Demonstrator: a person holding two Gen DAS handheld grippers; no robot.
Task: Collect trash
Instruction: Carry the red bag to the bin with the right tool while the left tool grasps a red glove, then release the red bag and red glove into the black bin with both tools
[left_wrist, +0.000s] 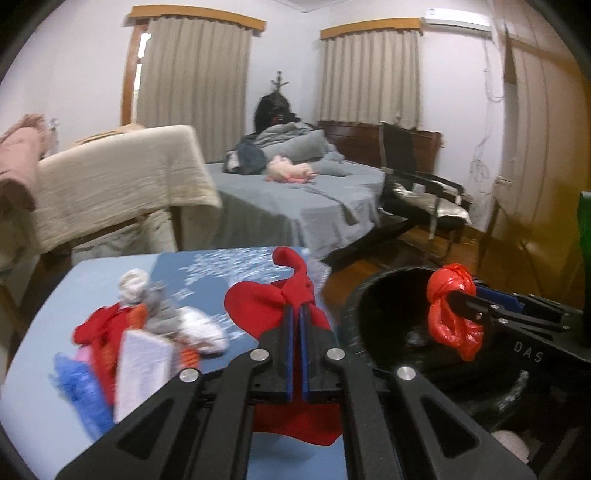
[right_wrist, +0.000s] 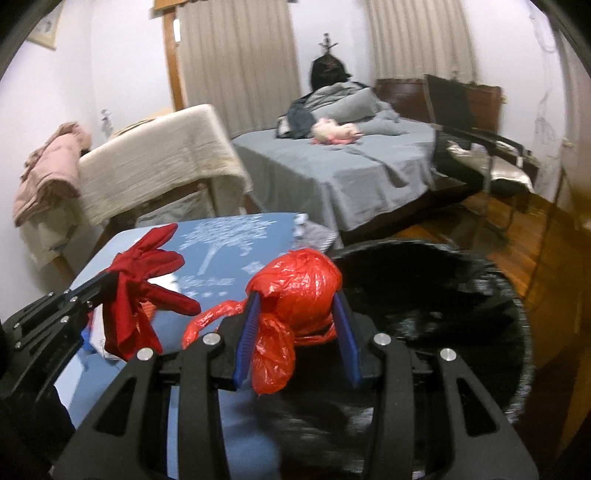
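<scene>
My left gripper (left_wrist: 296, 308) is shut on a red cloth (left_wrist: 258, 306) and holds it above the blue table (left_wrist: 92, 280); it also shows in the right wrist view (right_wrist: 147, 280). My right gripper (right_wrist: 295, 299) is shut on a crumpled red plastic bag (right_wrist: 295, 288) at the left rim of the black bin (right_wrist: 461, 295). In the left wrist view the bag (left_wrist: 450, 314) hangs from the right gripper over the bin's (left_wrist: 376, 306) mouth. A pile of trash (left_wrist: 147, 325) lies on the table's left: red, white, grey and blue scraps.
A bed with grey sheets (left_wrist: 303, 199) stands behind the table. A chair draped in beige cloth (left_wrist: 118, 181) is at the left. A black chair (left_wrist: 424, 192) stands on the wooden floor at the right.
</scene>
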